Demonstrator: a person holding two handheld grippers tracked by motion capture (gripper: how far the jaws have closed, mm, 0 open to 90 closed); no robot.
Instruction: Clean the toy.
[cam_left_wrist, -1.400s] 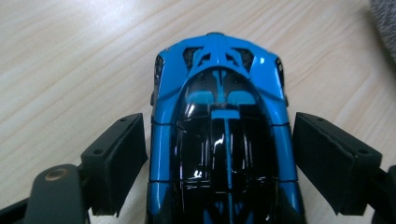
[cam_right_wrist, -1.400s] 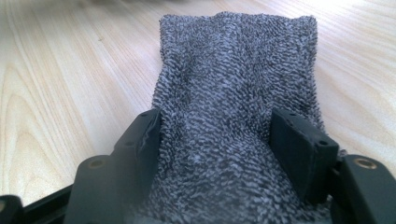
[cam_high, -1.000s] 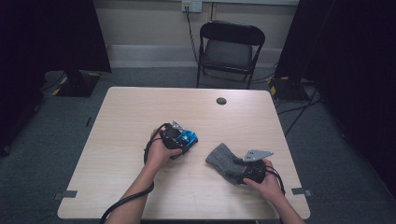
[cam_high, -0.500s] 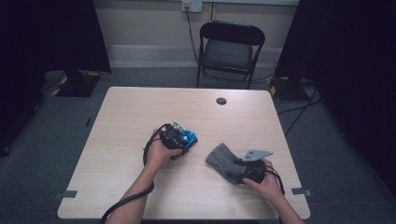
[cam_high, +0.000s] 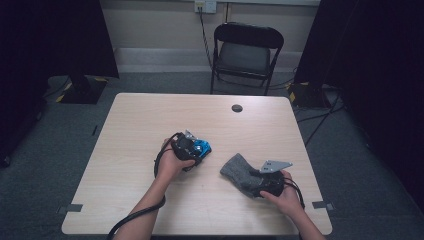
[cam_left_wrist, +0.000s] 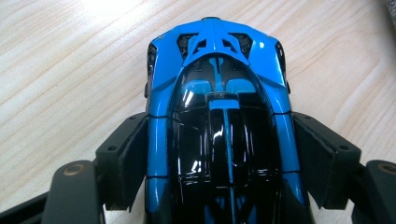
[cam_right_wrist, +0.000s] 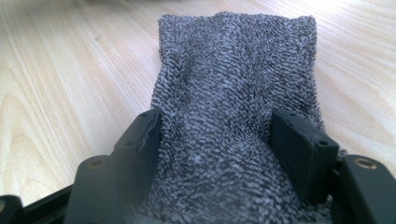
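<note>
A blue and black toy car rests on the light wooden table near its middle, nose pointing away from my left gripper. The left gripper's pads press on both flanks of the car, so my left gripper is shut on it. To the right, a grey terry cloth lies on the table. My right gripper is shut on its near end. In the right gripper view the cloth bunches between the pads of the right gripper and stretches flat ahead.
A small black round disc sits near the table's far edge. A black folding chair stands behind the table. A cable trails from the left gripper off the near edge. The table's left half is bare wood.
</note>
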